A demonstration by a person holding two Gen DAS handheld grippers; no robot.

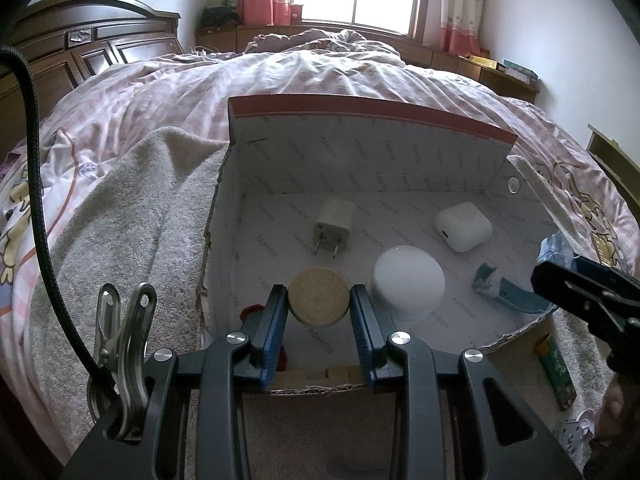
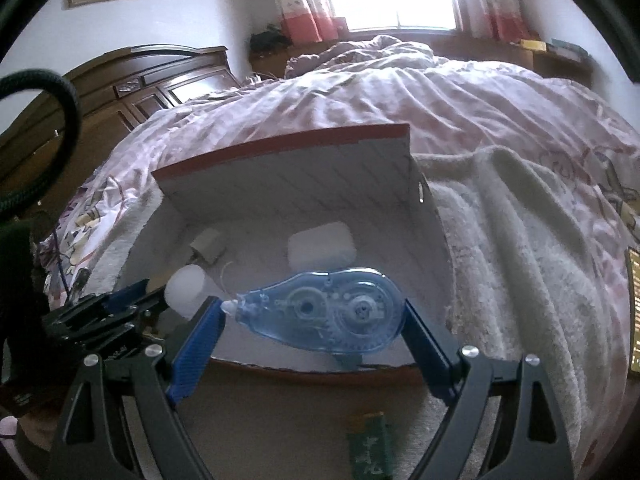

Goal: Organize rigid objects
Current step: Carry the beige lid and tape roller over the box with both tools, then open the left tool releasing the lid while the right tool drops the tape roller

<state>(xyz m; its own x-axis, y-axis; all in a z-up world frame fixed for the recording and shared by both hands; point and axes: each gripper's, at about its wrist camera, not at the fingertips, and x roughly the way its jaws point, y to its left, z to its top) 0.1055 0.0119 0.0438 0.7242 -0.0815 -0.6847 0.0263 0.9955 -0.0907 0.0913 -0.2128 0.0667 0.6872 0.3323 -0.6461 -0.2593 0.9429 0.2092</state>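
Observation:
My left gripper is shut on a round wooden disc, held just above the near end of an open white cardboard box. In the box lie a white charger plug, a white earbud case, a white round jar, a teal item and something red, partly hidden by my finger. My right gripper is shut wide on a clear blue correction tape dispenser, gripped end to end over the box's near right rim. It also shows at the right edge.
The box rests on a grey towel spread over a pink quilted bed. A green packet lies on the towel in front of the box. A dark wooden headboard stands at the left. A black cable hangs by my left gripper.

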